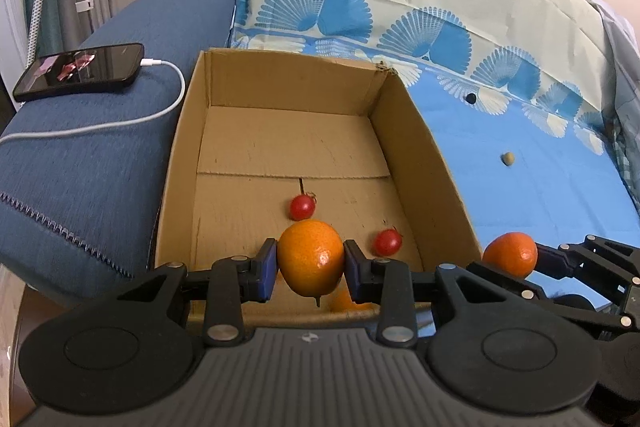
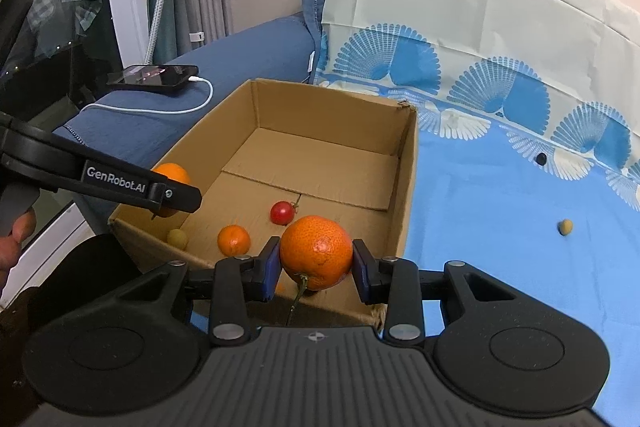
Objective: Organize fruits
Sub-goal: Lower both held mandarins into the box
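In the left wrist view my left gripper [image 1: 310, 269] is shut on an orange [image 1: 308, 251], held over the near end of an open cardboard box [image 1: 424, 163]. Two cherry tomatoes [image 1: 302, 207] [image 1: 387, 242] lie on the box floor. In the right wrist view my right gripper [image 2: 316, 265] is shut on a stemmed orange [image 2: 316, 247], just above the box's near right corner [image 2: 406, 195]. Inside lie a small orange [image 2: 233, 239], a cherry tomato [image 2: 283, 213] and a small yellowish fruit [image 2: 177, 238]. The left gripper [image 2: 172, 195] hangs over the box's left wall.
The box sits on a blue patterned sheet [image 2: 500, 227] on a sofa. A small olive-coloured fruit [image 2: 565, 227] and a dark one [image 2: 541, 158] lie on the sheet to the right. A phone [image 1: 80, 71] with a white cable rests on the blue armrest at left.
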Demonstrator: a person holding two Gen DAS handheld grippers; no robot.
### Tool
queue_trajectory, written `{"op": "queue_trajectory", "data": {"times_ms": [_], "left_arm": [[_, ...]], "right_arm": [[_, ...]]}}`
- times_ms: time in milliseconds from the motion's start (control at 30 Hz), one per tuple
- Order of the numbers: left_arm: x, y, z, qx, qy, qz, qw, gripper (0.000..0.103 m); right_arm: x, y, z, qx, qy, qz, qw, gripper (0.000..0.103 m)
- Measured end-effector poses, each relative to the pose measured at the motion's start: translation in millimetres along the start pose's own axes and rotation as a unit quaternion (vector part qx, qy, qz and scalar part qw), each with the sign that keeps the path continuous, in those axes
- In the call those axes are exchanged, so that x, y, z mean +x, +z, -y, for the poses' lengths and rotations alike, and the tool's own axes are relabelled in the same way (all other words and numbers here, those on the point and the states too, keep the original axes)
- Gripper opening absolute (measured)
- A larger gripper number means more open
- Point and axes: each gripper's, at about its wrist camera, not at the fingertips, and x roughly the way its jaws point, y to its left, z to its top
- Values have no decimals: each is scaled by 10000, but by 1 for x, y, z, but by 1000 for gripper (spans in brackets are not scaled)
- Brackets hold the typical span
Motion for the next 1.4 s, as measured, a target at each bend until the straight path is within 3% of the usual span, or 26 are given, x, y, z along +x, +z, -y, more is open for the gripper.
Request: {"op": "queue_trajectory", "data": {"times_ms": [700, 1400], "left_arm": [[86, 25, -14, 208, 228, -482, 9984, 38], [141, 19, -11, 565, 510, -968, 9924, 39]], "right_arm": [[91, 11, -2, -239, 13, -566, 9981, 38], [135, 1, 0, -445, -40, -1070, 9933, 38]]}}
